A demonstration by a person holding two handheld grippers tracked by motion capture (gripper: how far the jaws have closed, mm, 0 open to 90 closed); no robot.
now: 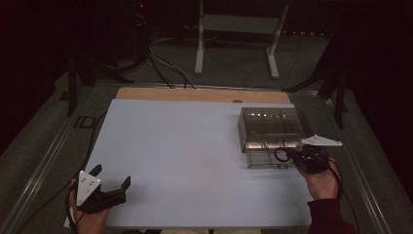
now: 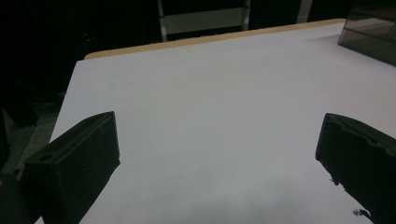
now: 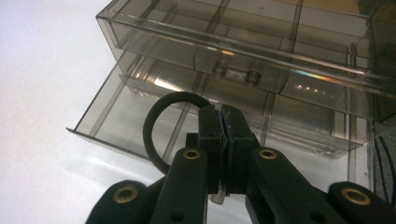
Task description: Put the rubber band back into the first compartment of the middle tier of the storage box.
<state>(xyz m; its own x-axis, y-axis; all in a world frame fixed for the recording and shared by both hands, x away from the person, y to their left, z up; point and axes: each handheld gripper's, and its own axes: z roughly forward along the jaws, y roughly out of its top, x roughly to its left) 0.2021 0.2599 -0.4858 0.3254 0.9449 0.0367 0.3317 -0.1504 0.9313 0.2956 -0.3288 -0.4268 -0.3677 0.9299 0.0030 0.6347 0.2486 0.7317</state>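
Note:
A smoky clear plastic drawer box stands at the right of the white table. Its lower drawer is pulled out toward me and shows divided compartments. My right gripper hovers just above that open drawer, shut on a black rubber ring, which sticks out to the left of the jaws; the ring also shows beside the right gripper in the high view. My left gripper rests at the table's near left corner, open, with nothing between its jaws.
A wooden strip runs along the table's far edge. Beyond it stand a white metal frame and cables on the dark floor. Dark stands flank both sides of the table.

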